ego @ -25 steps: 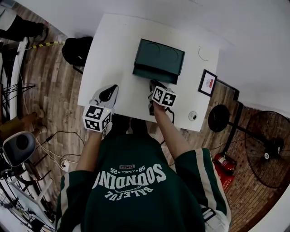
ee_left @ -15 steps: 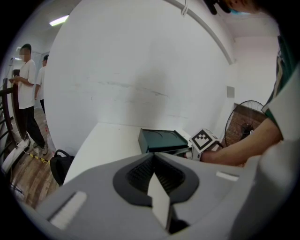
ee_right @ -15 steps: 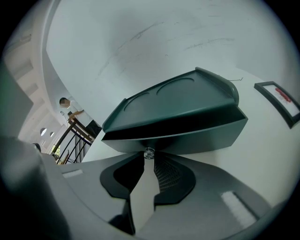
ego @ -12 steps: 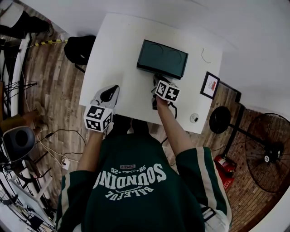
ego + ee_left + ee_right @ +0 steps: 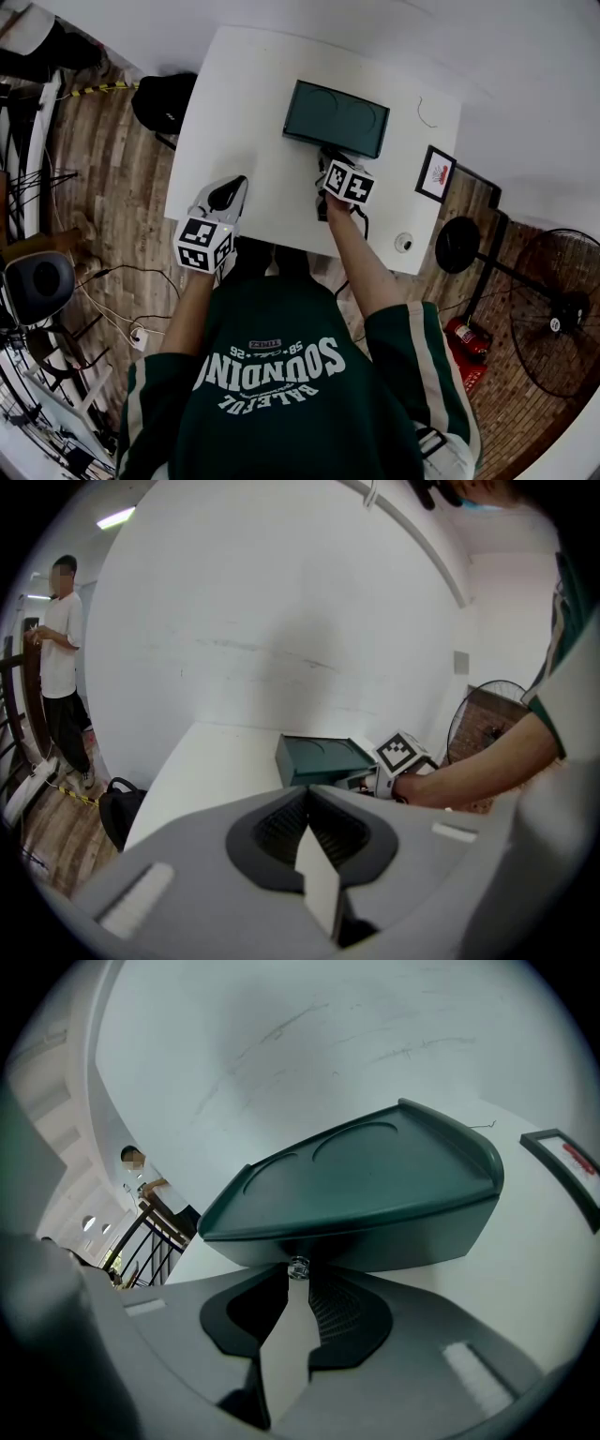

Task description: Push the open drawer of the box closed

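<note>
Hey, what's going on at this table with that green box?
A person at the white table has a hand-held gripper in each hand. The right hand-held gripper, jaws together, has its tips at the small clear knob on the front of the dark green box, whose drawer looks pushed in, flush or nearly so. The left hand-held gripper is shut, near the table's front edge, away from the box.

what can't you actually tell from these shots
Whether the drawer is fully shut: head view, the right gripper covers the box front; right gripper view, its edges lie in shadow.
Print on the framed card: too small in head view, cut off at the right gripper view's edge.
What the small round object on the table is: too small, head view.
</note>
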Demonstrator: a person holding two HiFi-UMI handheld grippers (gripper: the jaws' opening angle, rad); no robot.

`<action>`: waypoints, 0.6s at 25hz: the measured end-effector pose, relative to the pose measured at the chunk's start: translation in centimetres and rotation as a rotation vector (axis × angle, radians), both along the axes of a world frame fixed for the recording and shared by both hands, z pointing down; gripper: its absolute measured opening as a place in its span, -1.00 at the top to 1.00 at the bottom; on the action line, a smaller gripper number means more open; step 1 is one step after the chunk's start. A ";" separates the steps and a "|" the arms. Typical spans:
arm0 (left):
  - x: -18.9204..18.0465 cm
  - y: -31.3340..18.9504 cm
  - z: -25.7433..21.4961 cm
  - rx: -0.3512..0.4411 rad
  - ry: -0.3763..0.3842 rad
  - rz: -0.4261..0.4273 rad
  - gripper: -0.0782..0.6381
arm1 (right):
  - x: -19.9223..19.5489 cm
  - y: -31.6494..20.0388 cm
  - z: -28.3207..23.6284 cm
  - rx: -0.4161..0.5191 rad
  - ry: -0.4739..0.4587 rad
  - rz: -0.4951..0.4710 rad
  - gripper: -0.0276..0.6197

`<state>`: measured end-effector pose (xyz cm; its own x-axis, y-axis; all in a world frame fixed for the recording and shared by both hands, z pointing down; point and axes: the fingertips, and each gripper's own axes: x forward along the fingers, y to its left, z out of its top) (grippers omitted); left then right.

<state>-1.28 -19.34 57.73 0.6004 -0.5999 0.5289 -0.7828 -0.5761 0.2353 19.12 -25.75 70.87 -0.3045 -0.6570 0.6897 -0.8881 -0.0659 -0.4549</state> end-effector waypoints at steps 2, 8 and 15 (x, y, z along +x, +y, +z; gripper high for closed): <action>0.0 0.0 0.1 -0.002 0.001 0.005 0.63 | -0.2 0.0 0.0 0.007 0.004 -0.012 0.71; 0.2 -0.5 -0.1 0.002 0.010 0.032 0.63 | -1.2 1.4 -0.7 0.013 0.012 -0.047 0.60; 2.5 -1.8 -1.5 0.048 0.030 0.109 0.63 | 1.0 4.4 -4.1 0.086 0.023 -0.004 0.68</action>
